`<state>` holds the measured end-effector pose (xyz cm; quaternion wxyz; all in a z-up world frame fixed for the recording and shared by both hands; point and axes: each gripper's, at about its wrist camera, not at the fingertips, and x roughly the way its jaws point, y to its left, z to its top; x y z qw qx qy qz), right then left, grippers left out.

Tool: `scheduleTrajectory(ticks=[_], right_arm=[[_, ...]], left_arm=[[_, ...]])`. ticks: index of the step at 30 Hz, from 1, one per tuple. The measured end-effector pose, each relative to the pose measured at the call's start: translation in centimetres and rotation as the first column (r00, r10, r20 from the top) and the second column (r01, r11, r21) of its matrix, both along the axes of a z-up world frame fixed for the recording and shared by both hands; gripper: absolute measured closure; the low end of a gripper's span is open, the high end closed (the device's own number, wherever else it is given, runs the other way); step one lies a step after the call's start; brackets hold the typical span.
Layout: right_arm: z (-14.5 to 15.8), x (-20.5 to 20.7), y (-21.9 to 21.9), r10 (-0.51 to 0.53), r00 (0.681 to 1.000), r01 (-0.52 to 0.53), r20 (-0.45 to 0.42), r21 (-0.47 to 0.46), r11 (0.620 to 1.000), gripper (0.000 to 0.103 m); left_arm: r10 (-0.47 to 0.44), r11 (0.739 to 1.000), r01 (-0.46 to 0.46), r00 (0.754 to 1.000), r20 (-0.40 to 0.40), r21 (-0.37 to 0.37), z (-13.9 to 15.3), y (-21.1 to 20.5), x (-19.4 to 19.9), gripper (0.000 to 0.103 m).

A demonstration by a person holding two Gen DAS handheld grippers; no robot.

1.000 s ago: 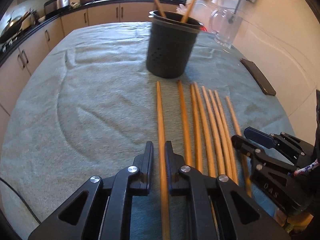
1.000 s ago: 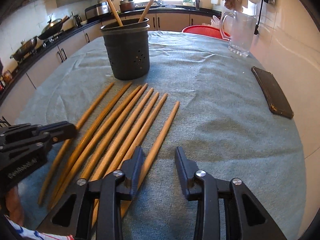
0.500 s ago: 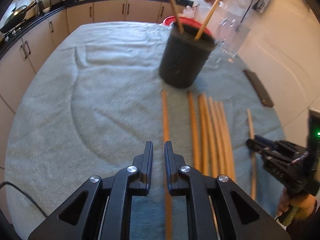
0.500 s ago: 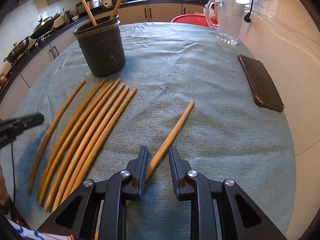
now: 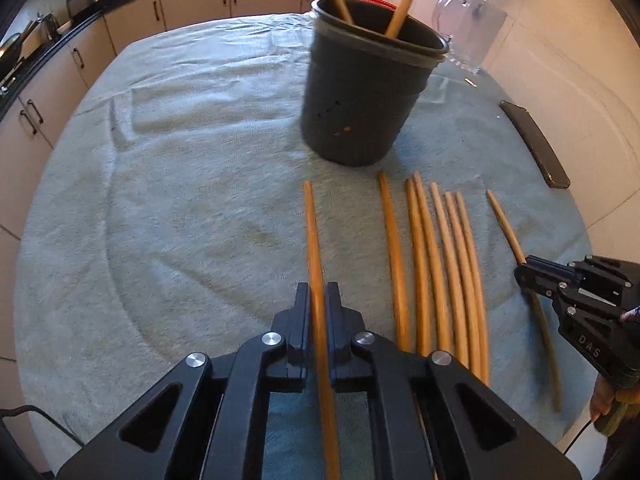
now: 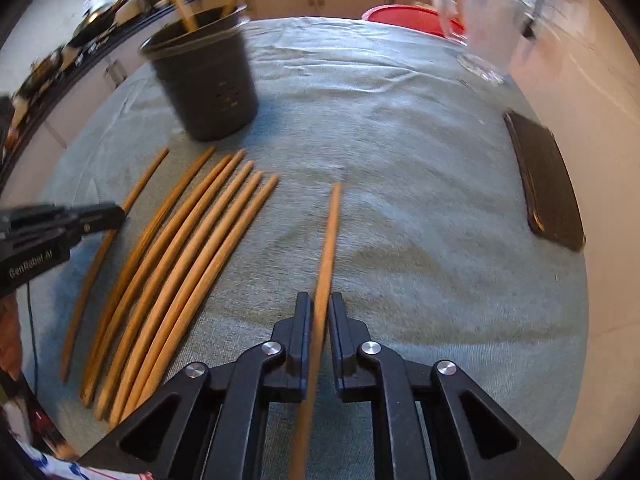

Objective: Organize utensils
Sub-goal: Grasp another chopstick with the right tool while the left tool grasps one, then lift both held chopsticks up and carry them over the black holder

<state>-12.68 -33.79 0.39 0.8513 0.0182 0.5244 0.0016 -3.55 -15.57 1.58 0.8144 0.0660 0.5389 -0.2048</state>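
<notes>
My left gripper (image 5: 318,300) is shut on a long wooden chopstick (image 5: 313,240) that points toward the dark utensil holder (image 5: 360,96), which has two chopsticks standing in it. My right gripper (image 6: 319,308) is shut on another wooden chopstick (image 6: 329,236); it also shows at the right of the left wrist view (image 5: 524,270). Several more chopsticks (image 5: 440,264) lie side by side on the green-grey towel between the two grippers; they also show in the right wrist view (image 6: 192,264). The holder (image 6: 204,80) stands beyond them. My left gripper shows at the left of the right wrist view (image 6: 116,216).
A dark phone (image 6: 548,184) lies near the table's right edge. A glass pitcher (image 5: 468,32) and a red bowl (image 6: 404,18) stand at the far side. Kitchen cabinets and a counter with pots run behind and to the left.
Both grippers closed on a chopstick each. The right gripper drew its chopstick away from the row, and both have lifted and moved toward the holder.
</notes>
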Motion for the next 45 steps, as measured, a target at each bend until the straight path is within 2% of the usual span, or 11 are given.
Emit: scheduleTrajectory(ticks=[7,16,20,24,28,30,32,34,39,42,45], right_arm=[[0.2,0.9,0.2,0.051,0.995,-0.055,-0.082,-0.046,0.997,0.094],[0.2,4.6,0.9,0.09,0.972,-0.107,-0.219,-0.066,0.992,0.094],[0.3,6.0,1.3,0.116,0.966,-0.133,-0.231,-0.06,0.989,0.095],[0.5,5.5,2.0,0.113,0.981,-0.129,-0.158,-0.096,0.987,0.097],[1.6,3.5,1.1,0.074,0.996,-0.074,-0.055,-0.003,0.997,0.097],[2.6,2.0,0.6,0.054,0.998,-0.055,0.008,0.058,0.997,0.097],[3.8,0.6,0.1,0.041,0.996,-0.046,0.076,0.07,0.996,0.097],[5.4,-1.4,0.1,0.024,0.987,-0.039,0.158,0.092,0.995,0.097],[8.3,-5.5,0.6,-0.008,0.955,-0.026,0.297,0.109,0.994,0.097],[9.7,-6.8,0.6,-0.02,0.935,-0.023,0.354,0.118,0.993,0.097],[10.7,-7.8,1.2,-0.021,0.921,-0.026,0.389,0.115,0.993,0.097]], left_arm=[[-0.007,1.0,0.008,0.999,-0.049,0.009,0.0,0.6,0.4,0.096],[-0.1,0.987,0.108,0.992,-0.073,0.121,-0.1,-2.0,1.2,0.095],[-0.098,0.991,0.105,0.991,-0.086,0.078,-0.1,-1.8,1.8,0.096],[-0.055,0.998,0.056,0.998,-0.038,0.036,0.5,-0.9,1.3,0.096],[-0.036,0.999,0.038,0.997,0.074,-0.025,3.4,0.5,-0.8,0.096],[-0.038,0.998,0.046,0.988,0.15,-0.051,5.3,1.2,-2.2,0.096],[-0.032,0.995,0.049,0.978,0.205,-0.082,6.9,1.8,-3.4,0.096],[-0.021,0.993,0.05,0.967,0.255,-0.107,8.2,2.1,-4.7,0.096],[-0.004,0.988,0.056,0.938,0.346,-0.141,10.1,2.3,-7.3,0.096],[0.007,0.988,0.057,0.915,0.404,-0.146,11.1,2.7,-9.2,0.096],[0.027,0.984,0.051,0.903,0.428,-0.17,11.6,3.4,-10.5,0.096]])
